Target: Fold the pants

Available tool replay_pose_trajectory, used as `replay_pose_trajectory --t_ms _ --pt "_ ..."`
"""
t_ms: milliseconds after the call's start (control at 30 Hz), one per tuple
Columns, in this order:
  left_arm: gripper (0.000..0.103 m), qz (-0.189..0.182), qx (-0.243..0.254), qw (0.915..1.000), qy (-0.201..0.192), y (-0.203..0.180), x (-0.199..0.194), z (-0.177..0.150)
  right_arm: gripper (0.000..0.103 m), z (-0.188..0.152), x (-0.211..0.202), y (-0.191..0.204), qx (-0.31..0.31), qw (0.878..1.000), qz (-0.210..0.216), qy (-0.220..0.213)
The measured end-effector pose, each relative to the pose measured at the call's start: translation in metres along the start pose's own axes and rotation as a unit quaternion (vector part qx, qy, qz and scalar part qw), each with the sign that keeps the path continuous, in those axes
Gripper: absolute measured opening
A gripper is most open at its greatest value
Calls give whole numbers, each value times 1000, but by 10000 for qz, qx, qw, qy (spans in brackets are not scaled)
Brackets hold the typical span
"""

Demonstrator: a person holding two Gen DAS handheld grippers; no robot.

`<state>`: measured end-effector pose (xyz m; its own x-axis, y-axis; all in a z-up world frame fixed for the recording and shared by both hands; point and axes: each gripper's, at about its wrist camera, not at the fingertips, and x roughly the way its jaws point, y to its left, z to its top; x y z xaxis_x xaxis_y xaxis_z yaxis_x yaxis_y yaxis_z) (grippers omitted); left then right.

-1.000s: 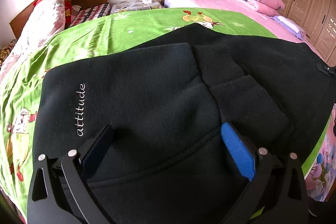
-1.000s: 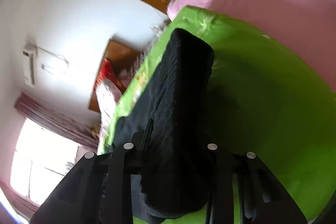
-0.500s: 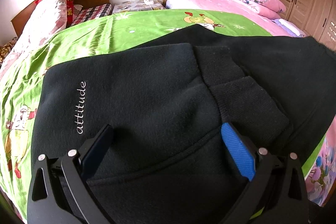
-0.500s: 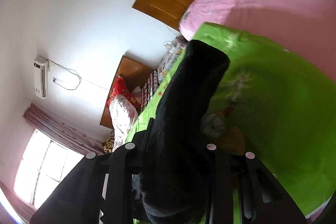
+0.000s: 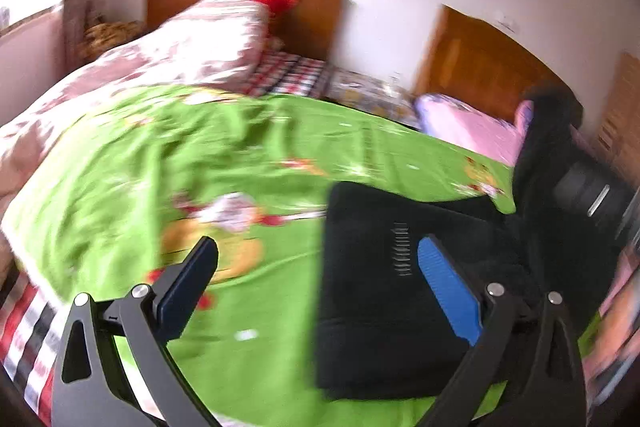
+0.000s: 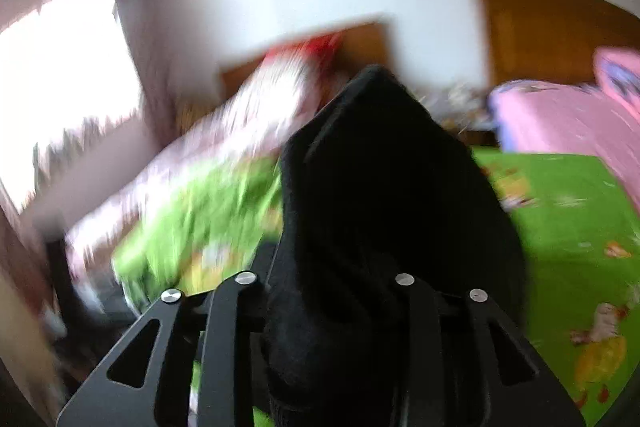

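Both views are smearing with motion blur, the right wrist view worst of all, so fine detail on the bedding and walls is staying hard to read. In the right wrist view a thick black bunch of the pants (image 6: 384,227) is filling the middle of the picture and hiding the fingertips of the right gripper (image 6: 332,307); the cloth is sitting between the two fingers, whose jaws are opening, though whether the pads are pressing on it is lost in the black mass. In the left wrist view the left gripper (image 5: 320,267) is standing wide apart with nothing between its fingers: the dark finger (image 5: 188,279) is hanging over bare green bedspread (image 5: 208,155), and the blue-padded finger (image 5: 448,291) is overlapping the folded part of the pants, whether touching or above it cannot be told. That folded part is lying flat on the right side of the bedspread, white lettering on it too blurred to read, its left and near edges showing straight. At the right border a lifted strip of the black cloth is rising up, and a dark device beside it is being cut off by the frame. Left of the pants, the green bedspread is lying open as far as the patterned quilt (image 5: 192,43) and wooden headboards (image 5: 312,15) at the far side.
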<state>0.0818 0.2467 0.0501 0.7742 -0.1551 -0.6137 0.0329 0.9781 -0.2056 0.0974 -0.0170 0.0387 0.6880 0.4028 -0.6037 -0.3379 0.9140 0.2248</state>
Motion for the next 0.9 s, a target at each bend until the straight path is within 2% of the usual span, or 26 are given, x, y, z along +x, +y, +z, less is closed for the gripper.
replay_pose_trajectory --t_ms 67,100,133,167,200,267,367,400,433,467,533,633,733,833,900 --pt "100 105 -94 9999 57 16 -5 -3 52 -27 57 21 -347 9954 -53 890" --pt "100 150 -107 9998 108 22 -5 -8 57 -43 73 34 -724 9939 -328 767" --pt "100 169 -101 9997 158 24 -4 -11 70 -50 70 47 -1172 9907 -538 429" --pt "100 174 -85 9996 186 25 -3 -13 86 -55 70 58 -1542 9852 -622 419" --pt "100 162 -56 9996 223 24 -1 -15 87 -56 68 64 -1654 9831 -589 515" --pt "100 82 -60 9996 259 20 3 -16 90 -51 62 56 -1499 9866 -292 579" --pt "100 -96 -165 9994 276 10 6 -17 88 -44 21 41 -942 9912 806 464" --pt "100 -273 -240 9988 327 8 7 -16 86 -40 -3 26 -668 9892 1281 241" --pt "100 -395 -265 9982 368 6 9 -15 86 -37 -23 12 -491 9886 1420 -9" --pt "100 -547 -279 9972 416 2 9 -15 87 -39 -49 -6 -291 9893 1374 -402" --pt "101 -976 -267 9929 621 -9 12 -14 89 -40 -80 -38 -17 9916 976 -846" --pt "100 -1742 -375 9776 1119 -28 29 -16 89 -50 -112 -91 518 9902 604 -1150" --pt "101 -1767 -321 9722 1502 -47 48 -20 89 -71 -128 -122 906 9879 393 -1195" --pt "101 -1642 -269 9648 2037 -59 72 -27 89 -86 -123 -138 1188 9855 431 -1130" --pt "101 -1512 -166 9639 2184 -66 83 -28 89 -94 -115 -146 1287 9848 505 -1048"
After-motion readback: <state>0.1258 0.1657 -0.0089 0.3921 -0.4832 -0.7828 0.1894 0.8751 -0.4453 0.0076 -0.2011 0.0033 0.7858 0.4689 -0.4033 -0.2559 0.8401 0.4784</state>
